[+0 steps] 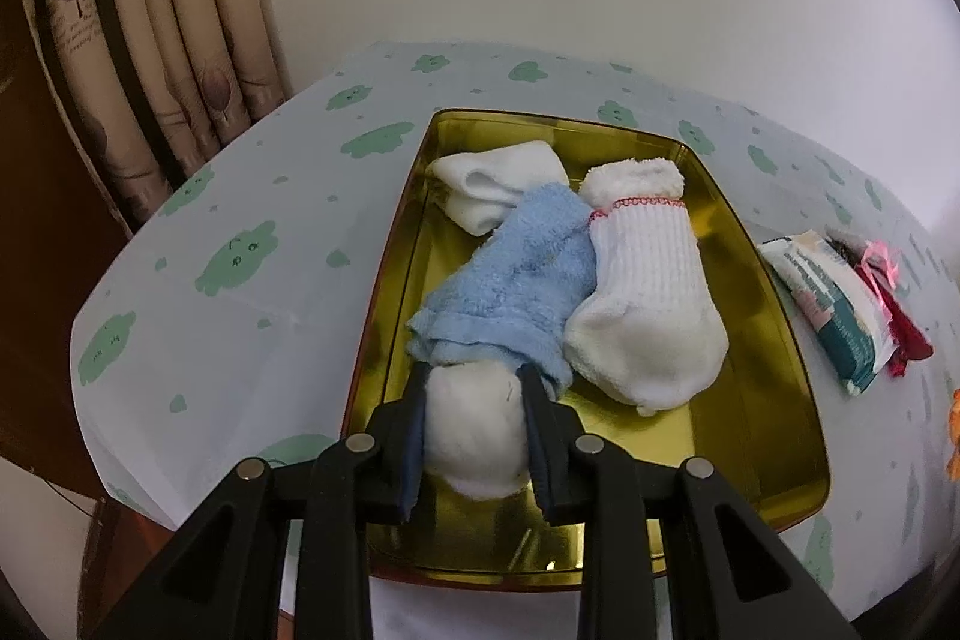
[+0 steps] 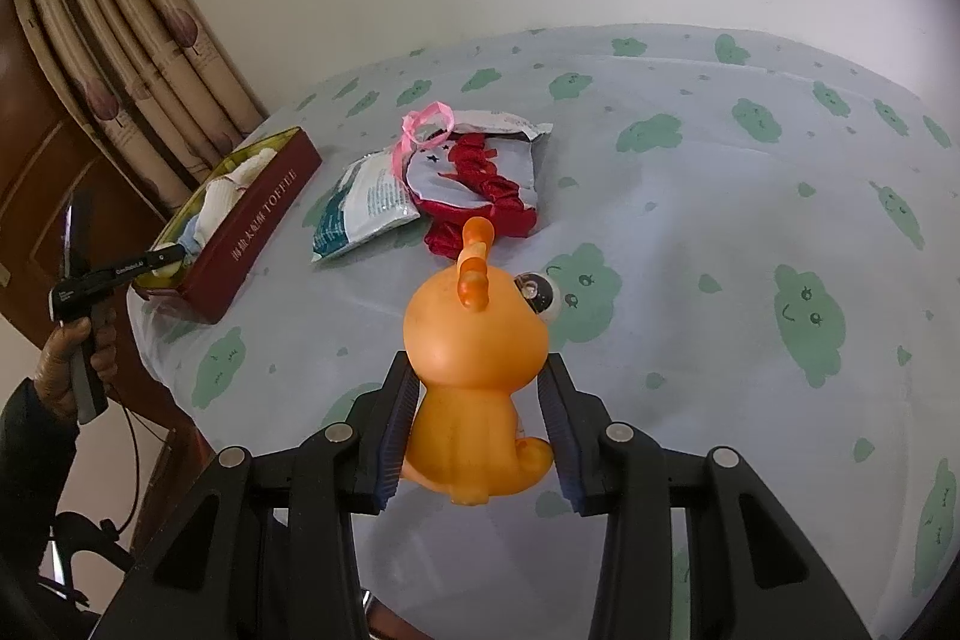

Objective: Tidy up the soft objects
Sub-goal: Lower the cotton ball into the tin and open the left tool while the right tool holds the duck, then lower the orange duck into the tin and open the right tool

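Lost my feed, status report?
Left gripper shut on white ball over tin. Right gripper around orange toy. Nothing blocking.

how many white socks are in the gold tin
3. One folded at the far left corner, one ribbed with red trim on the right, one balled at the near end in the left tool. The blue cloth may hide more.

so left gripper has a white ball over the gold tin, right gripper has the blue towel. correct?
Not quite. The right gripper has the orange toy between its fingers, as the right wrist view shows. The blue towel lies in the gold tin. The left gripper does hold the white ball over the tin.
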A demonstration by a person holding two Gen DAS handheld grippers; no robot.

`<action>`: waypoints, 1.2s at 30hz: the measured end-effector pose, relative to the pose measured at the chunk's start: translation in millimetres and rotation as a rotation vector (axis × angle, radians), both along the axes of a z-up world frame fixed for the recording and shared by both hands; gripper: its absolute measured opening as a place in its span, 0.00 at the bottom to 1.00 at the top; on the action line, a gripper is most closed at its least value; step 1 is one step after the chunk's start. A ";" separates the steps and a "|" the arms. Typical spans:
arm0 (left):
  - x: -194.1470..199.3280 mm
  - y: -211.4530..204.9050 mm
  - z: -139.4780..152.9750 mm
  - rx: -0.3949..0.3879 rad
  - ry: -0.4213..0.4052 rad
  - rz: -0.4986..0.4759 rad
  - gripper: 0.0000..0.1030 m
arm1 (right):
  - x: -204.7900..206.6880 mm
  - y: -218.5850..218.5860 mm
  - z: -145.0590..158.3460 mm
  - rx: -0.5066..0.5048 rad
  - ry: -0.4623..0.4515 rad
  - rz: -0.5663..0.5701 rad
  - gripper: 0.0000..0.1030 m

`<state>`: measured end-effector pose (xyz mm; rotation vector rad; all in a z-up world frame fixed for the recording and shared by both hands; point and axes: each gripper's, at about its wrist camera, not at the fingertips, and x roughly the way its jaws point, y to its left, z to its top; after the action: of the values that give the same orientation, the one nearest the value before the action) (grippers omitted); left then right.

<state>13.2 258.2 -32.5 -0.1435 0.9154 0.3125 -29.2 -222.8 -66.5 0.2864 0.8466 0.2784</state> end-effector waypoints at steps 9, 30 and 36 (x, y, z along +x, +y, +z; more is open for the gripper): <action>4.2 -8.6 -4.1 0.073 0.026 -0.040 0.35 | -0.4 -0.3 -0.4 0.006 0.005 0.003 0.38; -52.2 -11.8 38.3 -0.110 -0.139 0.104 0.47 | 15.0 48.4 44.4 0.075 -0.083 0.161 0.39; -92.6 -11.0 37.1 -0.189 -0.193 0.244 0.48 | 43.7 109.8 68.3 0.148 -0.119 0.339 0.39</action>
<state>-79.4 247.3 4.6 -0.4545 0.7352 0.4300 14.5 -113.0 1.8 0.2605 0.7559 0.6706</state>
